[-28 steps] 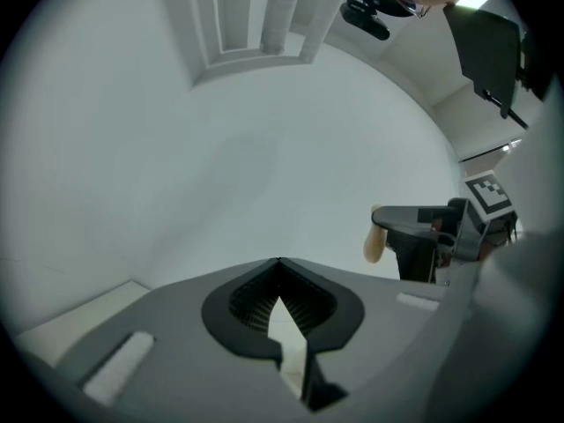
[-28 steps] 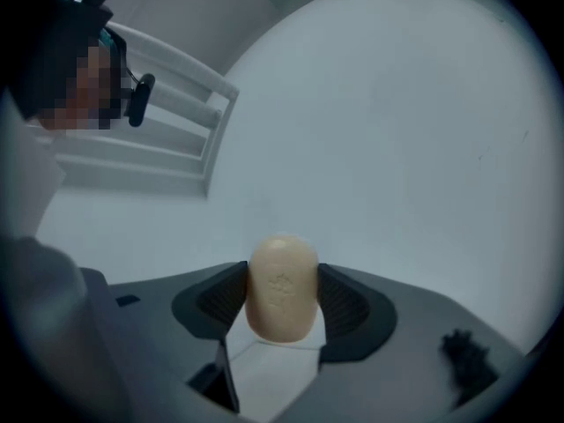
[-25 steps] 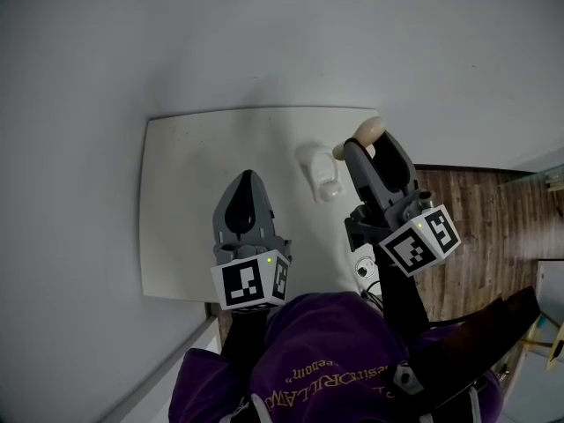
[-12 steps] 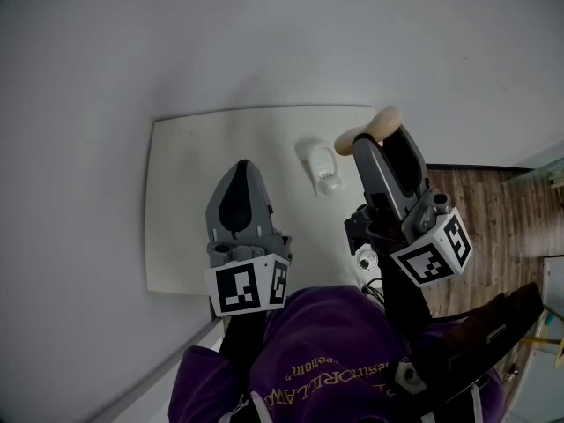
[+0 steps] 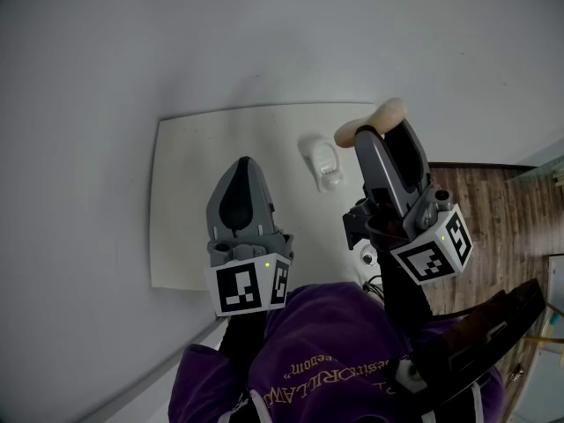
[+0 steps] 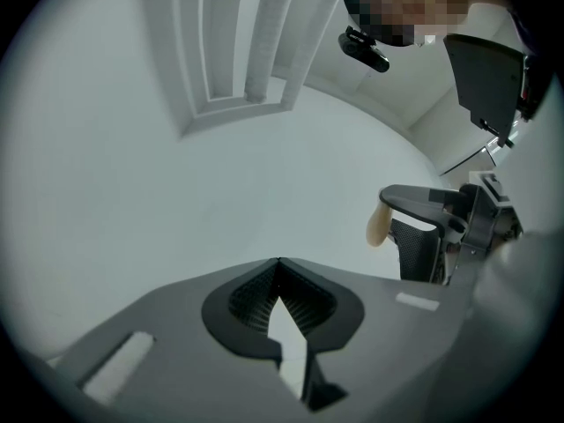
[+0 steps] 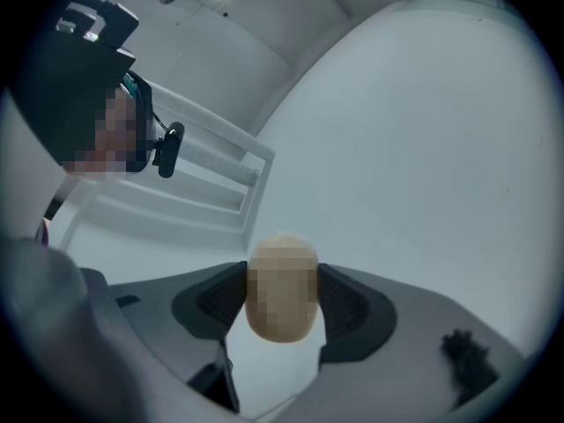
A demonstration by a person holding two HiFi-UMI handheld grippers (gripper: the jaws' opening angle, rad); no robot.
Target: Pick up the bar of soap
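Note:
The bar of soap [image 5: 370, 122] is a pale beige oval. My right gripper [image 5: 374, 130] is shut on it and holds it in the air above the right end of the white table [image 5: 189, 201]. In the right gripper view the soap [image 7: 281, 289] sits squarely between the two black pads [image 7: 345, 302]. From the left gripper view the soap [image 6: 378, 227] shows at the tip of the other gripper, off to the right. My left gripper [image 5: 244, 165] hovers over the table's middle, shut with nothing in it [image 6: 278, 263].
A white soap dish [image 5: 322, 163] lies on the table just left of the right gripper. Wooden floor [image 5: 480, 210] shows to the right of the table. A white wall fills the far side. A person's purple sleeve [image 5: 308, 359] is at the bottom.
My right gripper has lifted the soap up and to the right, away from the soap dish. The left gripper has shifted only slightly.

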